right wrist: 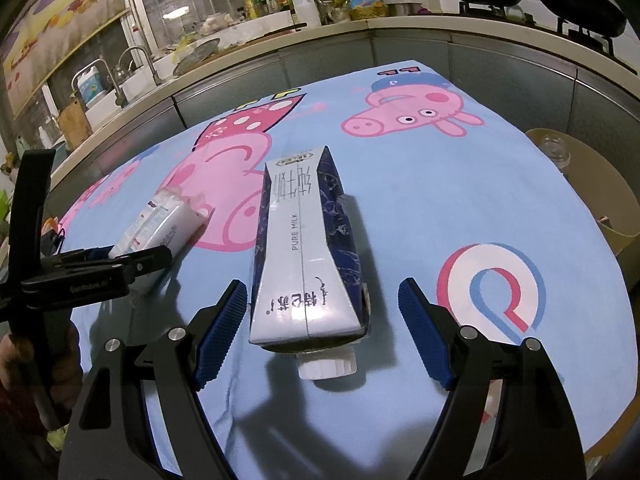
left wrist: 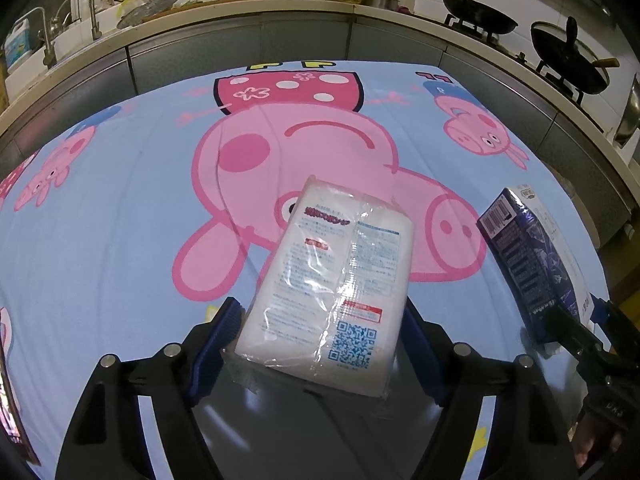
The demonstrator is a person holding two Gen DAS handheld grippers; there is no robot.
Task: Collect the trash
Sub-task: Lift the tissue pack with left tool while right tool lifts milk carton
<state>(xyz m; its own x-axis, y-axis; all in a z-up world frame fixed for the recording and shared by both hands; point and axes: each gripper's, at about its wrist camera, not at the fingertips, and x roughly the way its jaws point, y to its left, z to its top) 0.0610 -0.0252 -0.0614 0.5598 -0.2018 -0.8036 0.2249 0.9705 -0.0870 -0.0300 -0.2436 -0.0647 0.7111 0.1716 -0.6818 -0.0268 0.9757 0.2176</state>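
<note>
Milk carton [right wrist: 304, 248]: lies on its side on the tablecloth [right wrist: 460, 208], between the right gripper's [right wrist: 322, 330] fingers, cap end toward the camera.
Carton look: white panel reading "PURE MILK", dark blue marbled sides, pinched and flattened along its body, white screw cap [right wrist: 327, 366] at the near end.
Right gripper state: spread wide, blue pads [right wrist: 222, 332] well clear of the carton on both sides.
Plastic packet [left wrist: 332, 284]: white, wrapped in clear film, printed with blue and red text and a QR code; it sits between the left gripper's [left wrist: 320, 350] fingers, far end slanting toward the cloth.
Left gripper state: blue pads [left wrist: 216, 348] lie close against both packet edges; whether they actually clamp it I cannot tell.
Hard to read: small print on the packet is too fine to make out.
Cut off: in the left view only the carton's barcode side [left wrist: 532, 260] shows at the right edge, partly behind the other gripper.
Hidden: the packet's near end is covered by the left gripper in the right view.
Surroundings: a pig cartoon tablecloth, a kitchen counter [left wrist: 320, 12] with bottles, two black woks [left wrist: 480, 16] on the stove.
</note>
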